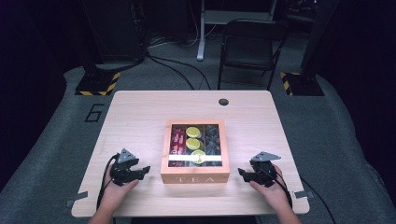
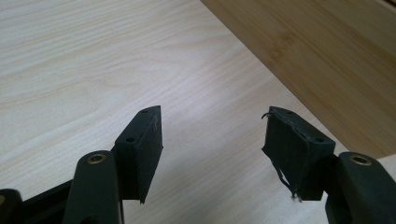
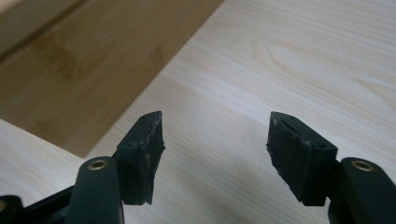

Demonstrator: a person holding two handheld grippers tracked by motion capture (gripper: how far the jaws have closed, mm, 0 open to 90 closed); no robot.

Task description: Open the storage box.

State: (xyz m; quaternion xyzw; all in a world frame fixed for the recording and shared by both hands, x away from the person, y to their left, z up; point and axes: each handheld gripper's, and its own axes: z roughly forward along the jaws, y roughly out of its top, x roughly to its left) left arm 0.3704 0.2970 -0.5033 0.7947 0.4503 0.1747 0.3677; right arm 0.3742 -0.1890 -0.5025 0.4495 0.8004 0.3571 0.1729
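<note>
Tea box is sitting near the table's front edge; I'm flanking it with my left hand-held gripper and right hand-held gripper, both spread and empty; next, probably lifting its lid.

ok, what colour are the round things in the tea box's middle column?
Yellow: three round items inside the tea box, clearest in the high view.

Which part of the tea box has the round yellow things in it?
The middle compartment of the wooden tea box. It holds three round yellow-green discs in a row. The left compartment holds red packets, and the right compartment holds dark ones.
</note>
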